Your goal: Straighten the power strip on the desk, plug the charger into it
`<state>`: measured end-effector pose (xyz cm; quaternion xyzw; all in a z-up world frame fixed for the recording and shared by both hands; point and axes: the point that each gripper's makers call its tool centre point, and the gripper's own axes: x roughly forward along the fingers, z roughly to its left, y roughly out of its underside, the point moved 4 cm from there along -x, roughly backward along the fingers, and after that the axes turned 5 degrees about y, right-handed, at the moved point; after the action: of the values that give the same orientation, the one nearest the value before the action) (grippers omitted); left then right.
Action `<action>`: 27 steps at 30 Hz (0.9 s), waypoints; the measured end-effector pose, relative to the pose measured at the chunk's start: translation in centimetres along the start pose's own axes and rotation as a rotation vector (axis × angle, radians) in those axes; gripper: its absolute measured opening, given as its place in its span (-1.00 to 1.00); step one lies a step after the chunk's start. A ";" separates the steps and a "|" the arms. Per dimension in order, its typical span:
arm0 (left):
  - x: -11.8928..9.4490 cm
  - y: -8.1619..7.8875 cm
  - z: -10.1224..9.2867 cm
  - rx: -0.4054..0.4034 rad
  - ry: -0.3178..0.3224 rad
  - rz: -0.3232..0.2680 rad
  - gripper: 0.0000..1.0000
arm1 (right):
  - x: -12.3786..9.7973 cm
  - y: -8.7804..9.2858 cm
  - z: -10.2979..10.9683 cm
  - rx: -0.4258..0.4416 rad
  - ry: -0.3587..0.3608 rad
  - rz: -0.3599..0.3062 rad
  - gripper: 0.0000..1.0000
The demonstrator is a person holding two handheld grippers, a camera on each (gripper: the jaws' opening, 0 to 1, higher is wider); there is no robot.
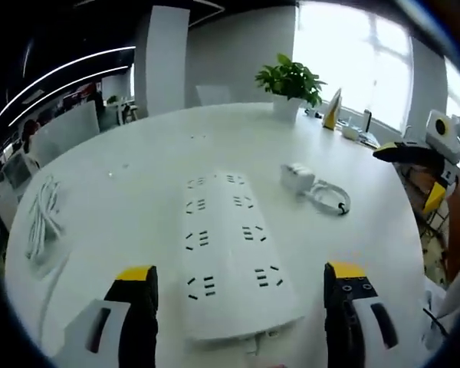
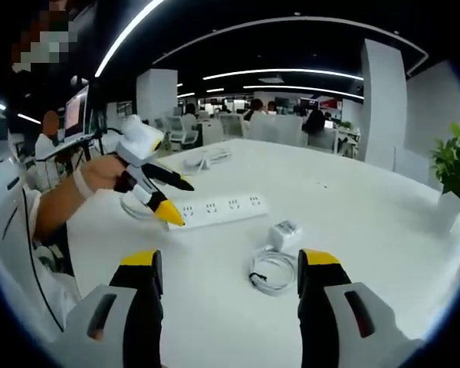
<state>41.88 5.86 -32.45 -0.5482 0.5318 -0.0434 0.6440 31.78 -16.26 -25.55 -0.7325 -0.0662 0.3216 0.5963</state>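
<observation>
Left gripper view: the left gripper (image 1: 241, 295) has its yellow-tipped fingers (image 1: 135, 291) spread wide, and the near end of the white strip (image 1: 231, 253) lies on the desk (image 1: 138, 169) between them, neither finger touching it. The strip runs straight away from the fingers, sockets up. Beyond the right-hand finger, just off the strip's far end, sits the white charger (image 1: 297, 177) with its coiled cable (image 1: 330, 198). A bundle of white cable (image 1: 42, 218) lies well off past the left-hand finger, and a plant (image 1: 290, 80) stands at the desk's far edge. In the right gripper view the right gripper (image 2: 230, 287) also has its fingers (image 2: 140, 287) spread, holding nothing. Between and just beyond them lies the coiled cable (image 2: 272, 270), then the charger (image 2: 284, 231). Farther on the strip (image 2: 218, 211) lies crosswise, with the left gripper (image 2: 171, 198) at its left end, held in a hand (image 2: 103, 175).
</observation>
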 end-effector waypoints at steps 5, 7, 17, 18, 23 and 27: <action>0.6 0.2 0.5 0.002 -0.015 0.028 0.74 | -0.1 0.1 0.1 0.001 -0.006 -0.001 0.41; 0.9 0.5 0.7 0.004 -0.021 0.059 0.73 | -0.1 0.1 0.1 0.003 -0.007 -0.001 0.41; 0.7 0.9 0.8 0.000 -0.030 0.087 0.65 | 0.7 0.0 0.1 -0.063 -0.044 0.043 0.41; 0.7 0.9 0.8 -0.002 -0.027 0.088 0.64 | 0.8 0.0 0.2 -0.069 -0.047 0.044 0.41; 0.9 1.0 0.6 0.003 -0.009 0.099 0.58 | 1.0 -0.2 0.6 -0.073 -0.058 0.034 0.41; 1.0 1.0 0.4 0.003 0.015 0.103 0.51 | 1.0 -0.1 0.7 -0.072 -0.063 0.036 0.41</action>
<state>42.03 5.85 -33.96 -0.5188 0.5641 -0.0149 0.6422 32.16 -15.18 -25.88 -0.7441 -0.0832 0.3525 0.5614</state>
